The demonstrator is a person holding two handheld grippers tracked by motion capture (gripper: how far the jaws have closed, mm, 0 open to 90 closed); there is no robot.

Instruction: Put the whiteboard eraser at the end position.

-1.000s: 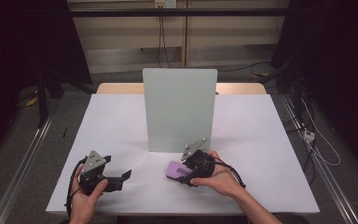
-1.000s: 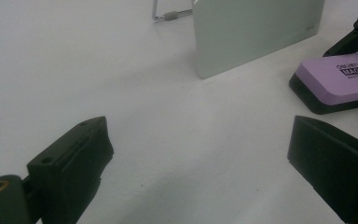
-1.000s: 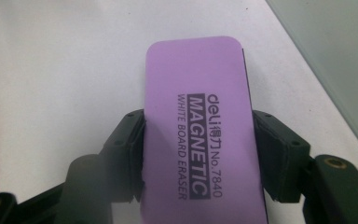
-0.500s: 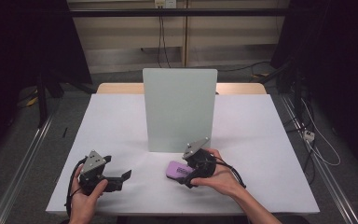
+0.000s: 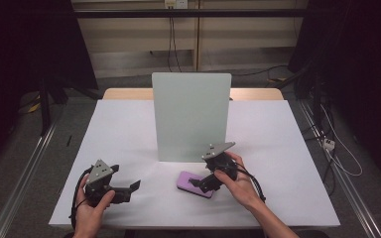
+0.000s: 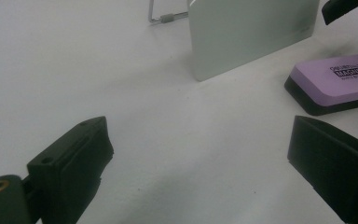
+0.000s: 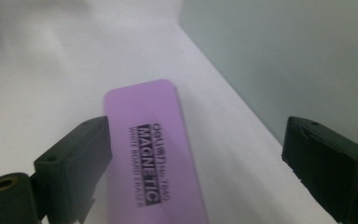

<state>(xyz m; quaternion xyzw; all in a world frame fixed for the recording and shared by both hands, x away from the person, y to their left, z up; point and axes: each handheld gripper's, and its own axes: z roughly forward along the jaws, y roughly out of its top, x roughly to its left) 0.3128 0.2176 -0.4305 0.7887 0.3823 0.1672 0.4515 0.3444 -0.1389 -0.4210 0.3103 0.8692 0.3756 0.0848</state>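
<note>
The whiteboard eraser (image 5: 195, 184) lies flat on the white table (image 5: 129, 129), purple face up, just in front of the upright pale-green board (image 5: 191, 116) and a bit to its right-hand half. The right gripper (image 5: 202, 182) sits right at the eraser's near end, jaws spread wide. They've just been opening, and in the right gripper view the eraser (image 7: 154, 154) runs lengthwise between the 2 jaws w/ neither pad pressing on it, so it's not gripped. Looks like a set-down spot chosen close to the board's foot, prob. so the eraser is handy for wiping or sticking to it (label reads "MAGNETIC").

The left gripper (image 5: 130, 190) rests low over the table's front-left, well apart from the eraser, jaws also apart w/ nothing between them. Its view takes in the eraser (image 6: 340, 79) off to the right and the board's lower corner (image 6: 251, 32) w/ a wire stand behind; it seems parked there to stay out of the way.
</note>
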